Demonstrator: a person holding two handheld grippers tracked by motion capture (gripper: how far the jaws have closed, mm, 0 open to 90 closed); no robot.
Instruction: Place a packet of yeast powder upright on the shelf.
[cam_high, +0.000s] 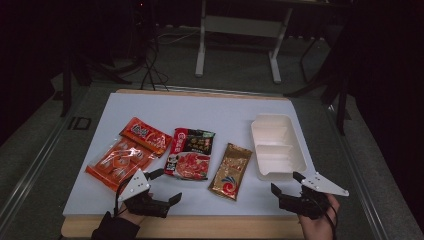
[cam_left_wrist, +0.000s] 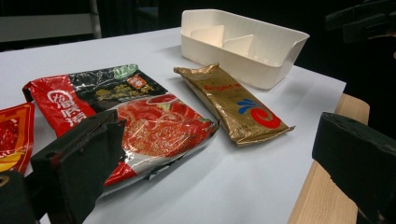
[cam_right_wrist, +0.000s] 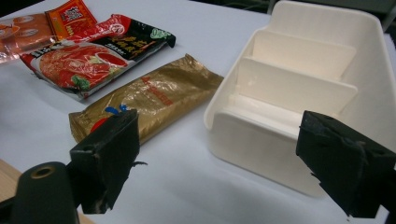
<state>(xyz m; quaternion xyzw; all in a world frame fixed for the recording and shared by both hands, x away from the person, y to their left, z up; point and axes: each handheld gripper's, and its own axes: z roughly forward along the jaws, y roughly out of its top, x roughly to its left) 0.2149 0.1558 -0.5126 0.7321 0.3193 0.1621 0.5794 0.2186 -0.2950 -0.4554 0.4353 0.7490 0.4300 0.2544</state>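
Note:
Four snack packs lie in a row on the white board (cam_high: 220, 112). From the left they are a clear orange pack (cam_high: 117, 162), a red-orange pack (cam_high: 146, 136), a red and black noodle pack (cam_high: 190, 152) and a gold pack (cam_high: 230, 171). A white divided tray (cam_high: 256, 150) stands at the right with nothing in it. My left gripper (cam_high: 166, 186) hovers open at the front edge, just short of the noodle pack (cam_left_wrist: 140, 116), with nothing between its jaws. My right gripper (cam_high: 286, 183) is open too, facing the tray's near wall (cam_right_wrist: 252, 140) with the gold pack (cam_right_wrist: 149, 100) to its left.
The board rests on a wooden tabletop (cam_high: 200, 227) whose front strip shows beneath both hands. Dark floor, cables and a white table frame (cam_high: 240, 30) lie beyond the far edge. Bare board stretches behind the packs.

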